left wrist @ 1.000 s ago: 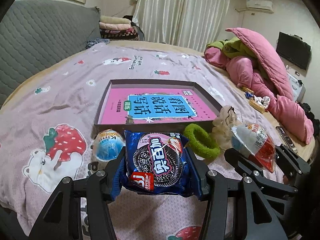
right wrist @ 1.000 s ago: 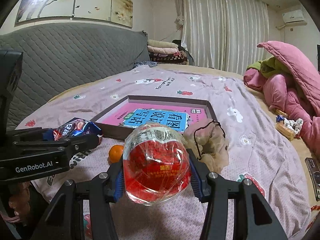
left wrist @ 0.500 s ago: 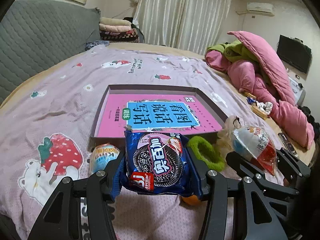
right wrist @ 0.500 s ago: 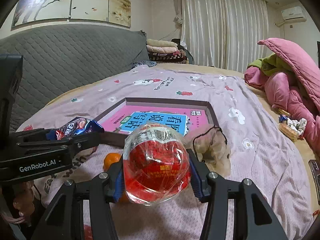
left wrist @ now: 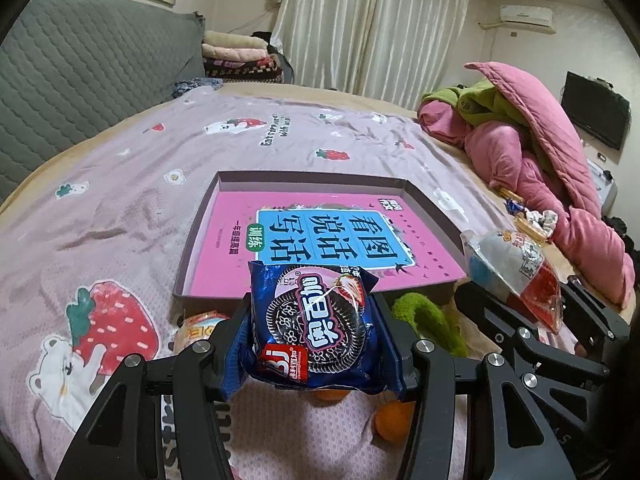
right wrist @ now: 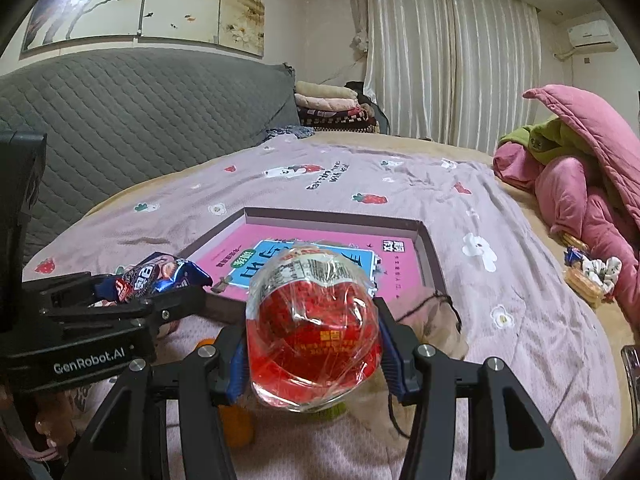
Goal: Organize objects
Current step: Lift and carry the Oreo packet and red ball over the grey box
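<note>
A bed covered by a mauve sheet printed with strawberries and bears fills the space ahead of and beneath both sets of jaws. On it, just beyond the jaws of both grippers, lies a shallow open box with dark rims, and inside it a pink book with a blue title panel. Far ahead and to the right of the jaws a pink quilt is heaped at the bed's edge. The left gripper has its jaws clamped from both sides on a dark blue cookie packet, held up off the sheet with its top edge overlapping the near rim of the box in this view. The right gripper has its jaws closed on a plastic-wrapped egg-shaped toy, red below and pale above, also raised above the bed in front of the box. Just right of the left jaws and lower down lies a green fuzzy hair tie; left of them, partly hidden, sits another wrapped egg toy. Below the left jaws an orange fruit rests on the sheet. To the right of and behind the right jaws lies a beige drawstring pouch.
</note>
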A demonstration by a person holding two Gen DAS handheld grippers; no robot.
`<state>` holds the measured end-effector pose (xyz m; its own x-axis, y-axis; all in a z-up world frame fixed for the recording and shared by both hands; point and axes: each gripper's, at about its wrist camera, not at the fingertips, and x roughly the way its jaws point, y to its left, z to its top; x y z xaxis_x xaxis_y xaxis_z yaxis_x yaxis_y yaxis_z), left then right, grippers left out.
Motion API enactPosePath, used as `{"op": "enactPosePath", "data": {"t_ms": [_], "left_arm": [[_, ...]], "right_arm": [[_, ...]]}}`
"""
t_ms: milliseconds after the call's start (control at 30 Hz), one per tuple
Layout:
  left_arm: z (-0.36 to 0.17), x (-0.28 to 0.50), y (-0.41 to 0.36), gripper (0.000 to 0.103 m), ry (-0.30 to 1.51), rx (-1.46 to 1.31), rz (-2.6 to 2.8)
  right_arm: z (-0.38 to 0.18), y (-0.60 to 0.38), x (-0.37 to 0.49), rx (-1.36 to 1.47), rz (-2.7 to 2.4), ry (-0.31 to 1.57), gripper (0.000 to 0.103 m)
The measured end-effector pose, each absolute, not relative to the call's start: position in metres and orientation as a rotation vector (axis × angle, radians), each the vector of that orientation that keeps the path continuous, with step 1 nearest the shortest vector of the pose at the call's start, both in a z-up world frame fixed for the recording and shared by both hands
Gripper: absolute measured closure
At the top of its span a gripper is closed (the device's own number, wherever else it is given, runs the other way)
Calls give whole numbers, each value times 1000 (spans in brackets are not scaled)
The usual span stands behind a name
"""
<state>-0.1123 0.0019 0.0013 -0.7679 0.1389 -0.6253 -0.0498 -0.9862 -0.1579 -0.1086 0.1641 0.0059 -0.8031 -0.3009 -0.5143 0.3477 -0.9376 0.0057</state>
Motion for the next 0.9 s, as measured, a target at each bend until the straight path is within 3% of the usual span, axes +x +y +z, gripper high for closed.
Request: {"op": "enactPosePath", "data": {"t_ms": [900], "left_arm": [[-2, -167, -3, 47, -187, -1051, 2900]], "right_arm": [[2, 158, -169, 757, -2692, 172, 50]]}}
